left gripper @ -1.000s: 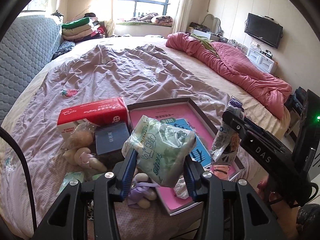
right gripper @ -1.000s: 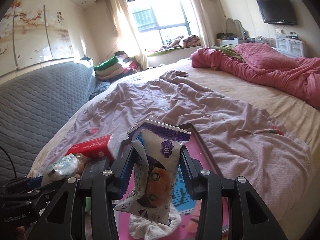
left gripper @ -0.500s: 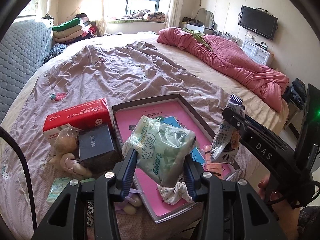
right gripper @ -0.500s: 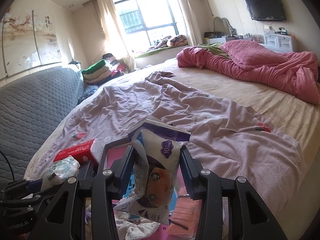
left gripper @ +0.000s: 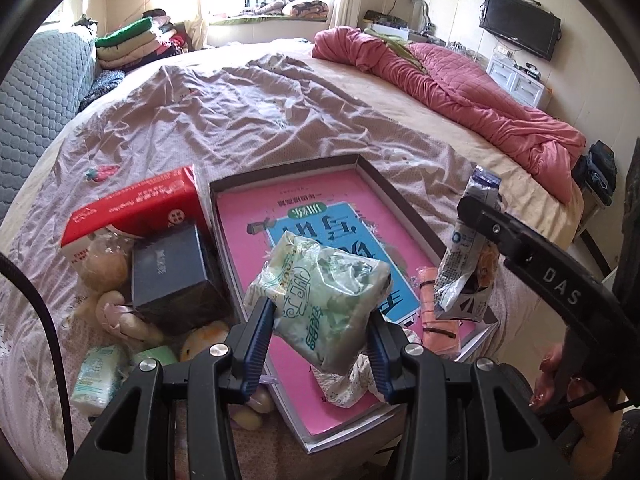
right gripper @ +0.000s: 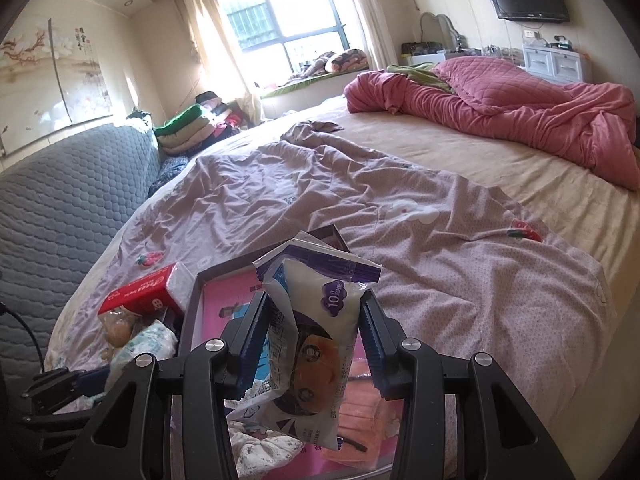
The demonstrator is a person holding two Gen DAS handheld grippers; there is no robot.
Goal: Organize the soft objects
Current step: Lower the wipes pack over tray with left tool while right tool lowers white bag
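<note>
Grey quilted fabric covers the sofa [left gripper: 36,92] at the far left, and the lilac bedsheet [left gripper: 248,120] spreads from it across the bed. At the sheet's near left edge sit a red tissue box [left gripper: 136,208], a dark blue box [left gripper: 172,272], some soft toys [left gripper: 120,312] and a small tissue pack [left gripper: 96,372], crowded together and touching. Just to their right lies a shallow box [left gripper: 382,182] with a pink and blue printed bottom.

The left gripper [left gripper: 320,344] is clamped on a green tissue packet [left gripper: 324,300], held in the air above the near part of the shallow box. Further right, the right gripper [right gripper: 312,344] grips a white and purple packet [right gripper: 316,344] upright, also over the box, above an orange cloth [right gripper: 360,420] and a floral cloth [right gripper: 264,452] already lying inside. A pink quilt [right gripper: 520,108] is heaped far right.

Both packets seem ready to be set in the box. The risk, as I judge it, is slippage: the wrappers are slick and squashy, so either could slide from its pads or land on the box rim and tip onto the sheet. The two grippers are near one another and could knock together if lowered at once.
</note>
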